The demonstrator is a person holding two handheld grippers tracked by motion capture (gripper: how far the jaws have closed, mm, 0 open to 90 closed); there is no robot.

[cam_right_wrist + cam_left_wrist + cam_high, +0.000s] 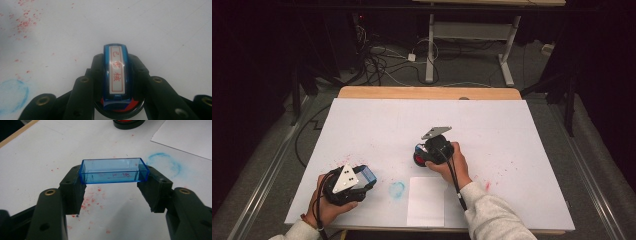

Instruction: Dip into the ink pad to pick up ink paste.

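Note:
My left gripper (364,177) sits at the table's front left, shut on a clear blue plastic cover (368,173). In the left gripper view the cover (113,171) lies crosswise between the pads (75,185), held by its two short ends above the table. My right gripper (426,151) is near the table's middle, shut on a blue stamp (116,72) that bears a white label with red characters. The stamp stands on a round black ink pad with a red centre (418,159), whose rim (120,112) shows below the stamp.
A white sheet of paper (427,200) lies at the front edge between the hands. A blue smudged ring (397,189) marks the white table cover (422,120) beside it, and red ink specks (91,200) are scattered around. A wooden edge (427,92) runs along the far side.

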